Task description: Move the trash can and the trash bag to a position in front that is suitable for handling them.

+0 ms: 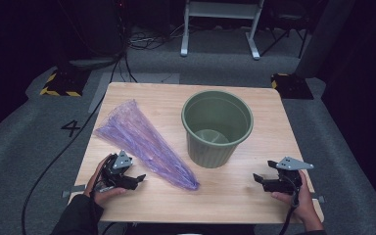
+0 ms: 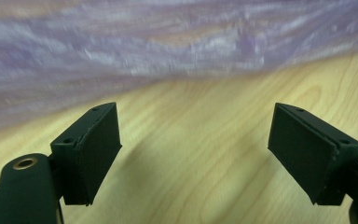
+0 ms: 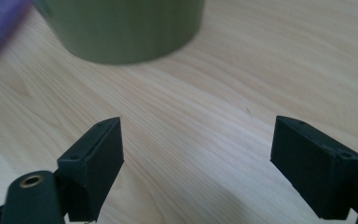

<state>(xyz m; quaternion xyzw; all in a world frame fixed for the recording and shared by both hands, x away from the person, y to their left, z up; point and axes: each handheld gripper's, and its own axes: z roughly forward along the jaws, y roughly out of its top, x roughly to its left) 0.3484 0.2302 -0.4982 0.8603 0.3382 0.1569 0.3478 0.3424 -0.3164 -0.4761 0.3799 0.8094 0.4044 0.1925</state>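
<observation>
At seven o'clock on the table [image 1: 235, 196] we hold our left gripper [image 1: 138, 179] wide open and empty just beside the purple plastic bag [image 1: 142, 139], our right gripper [image 1: 259, 180] likewise open at five o'clock, near the green bin [image 1: 217, 128].

a dim recording lab: a wooden bench [image 1: 235, 196] on grey carpet, cables [image 1: 142, 41] and hazard-striped stand bases [image 1: 58, 83] behind it, a floor numeral [image 1: 71, 128] beside it.
</observation>
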